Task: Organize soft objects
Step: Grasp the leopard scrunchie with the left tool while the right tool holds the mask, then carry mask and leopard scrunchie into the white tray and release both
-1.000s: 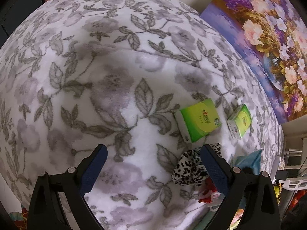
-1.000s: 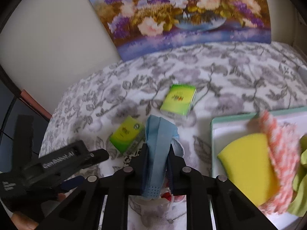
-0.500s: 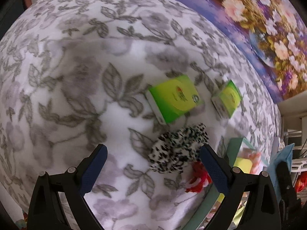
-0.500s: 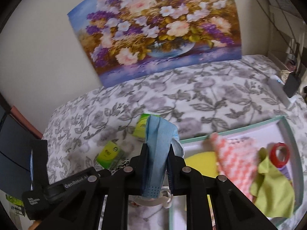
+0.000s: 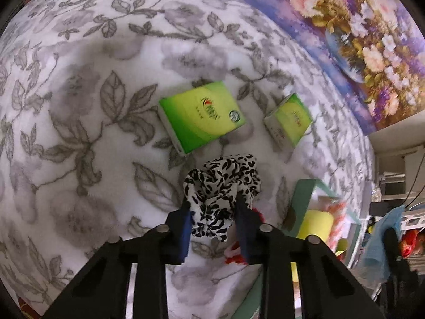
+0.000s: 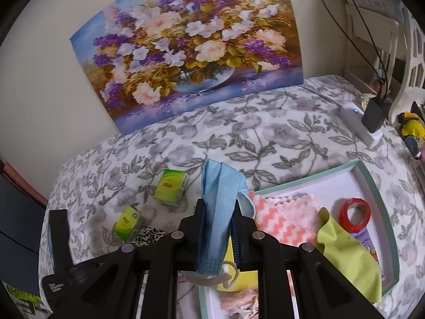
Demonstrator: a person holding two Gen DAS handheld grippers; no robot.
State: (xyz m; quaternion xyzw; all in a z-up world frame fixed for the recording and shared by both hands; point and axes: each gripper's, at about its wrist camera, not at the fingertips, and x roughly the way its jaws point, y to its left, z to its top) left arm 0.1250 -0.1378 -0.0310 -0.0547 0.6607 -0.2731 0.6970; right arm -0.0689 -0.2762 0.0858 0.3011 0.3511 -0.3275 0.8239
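With the left gripper [image 5: 213, 214] clamped on the black-and-white leopard-print fabric scrunchie [image 5: 221, 183] on the floral blanket [image 5: 79, 106] and the right gripper [image 6: 218, 219] pinching the light-blue face mask [image 6: 216, 199], both apparently go next into the teal-rimmed white tray [image 6: 372, 178].

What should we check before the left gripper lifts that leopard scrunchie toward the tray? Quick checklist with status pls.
1. Left gripper closed on the leopard scrunchie: ok, both pads press into the fabric.
2. Grip depth: cannot tell; only the near edge sits between the pads.
3. Red item under the scrunchie free of the grip: cannot tell, it is partly hidden by the right-hand finger.
4. Green tissue packs apart from the scrunchie: ok.
5. Right gripper secure on the blue face mask: ok, clamped, straps dangling below.
6. Tray has bare floor: ok, beyond the pink cloth.
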